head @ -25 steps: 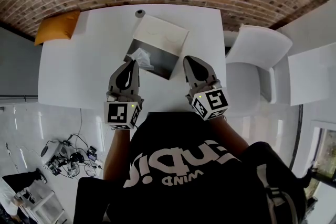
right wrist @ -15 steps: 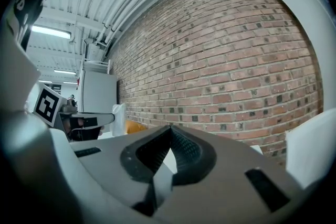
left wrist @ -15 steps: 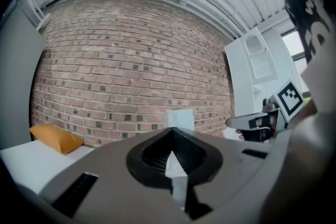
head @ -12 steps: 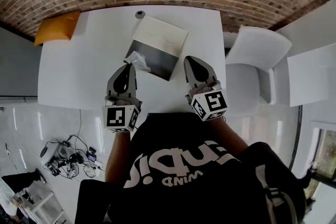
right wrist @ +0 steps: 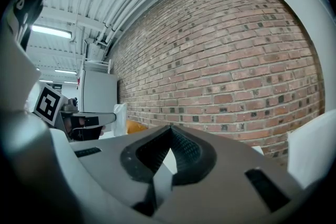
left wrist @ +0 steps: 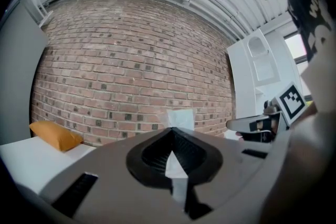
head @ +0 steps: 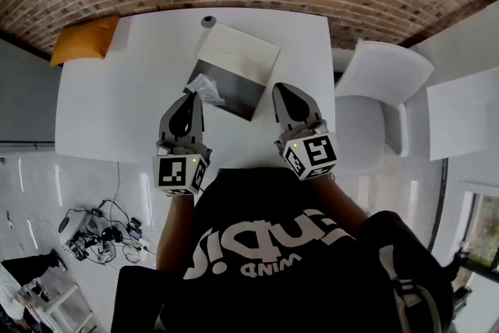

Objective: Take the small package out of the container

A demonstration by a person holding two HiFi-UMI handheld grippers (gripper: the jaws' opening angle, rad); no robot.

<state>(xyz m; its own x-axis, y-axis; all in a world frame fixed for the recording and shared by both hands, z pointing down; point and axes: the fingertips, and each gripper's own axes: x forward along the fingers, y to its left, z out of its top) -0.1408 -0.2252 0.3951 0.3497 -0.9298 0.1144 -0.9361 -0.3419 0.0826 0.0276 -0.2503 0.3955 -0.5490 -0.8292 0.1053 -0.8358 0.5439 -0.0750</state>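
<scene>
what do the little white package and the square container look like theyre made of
Small white package: probably thin plastic film, slightly translucent and crinkled, bunching where the left gripper pinches it.
Square container: white outside, dark grey matte inside. Its flat, stiff panels suggest cardboard or rigid plastic, but the look doesn't show which.

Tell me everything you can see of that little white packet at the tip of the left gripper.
The small package is a white, crinkly packet that looks like thin, slightly see-through plastic. The left gripper is shut on its lower end, and the rest pokes out past the tips, standing upright in the left gripper view. In the head view it lies over the near left corner of the open container. Whether it touches that container cannot be told.
</scene>
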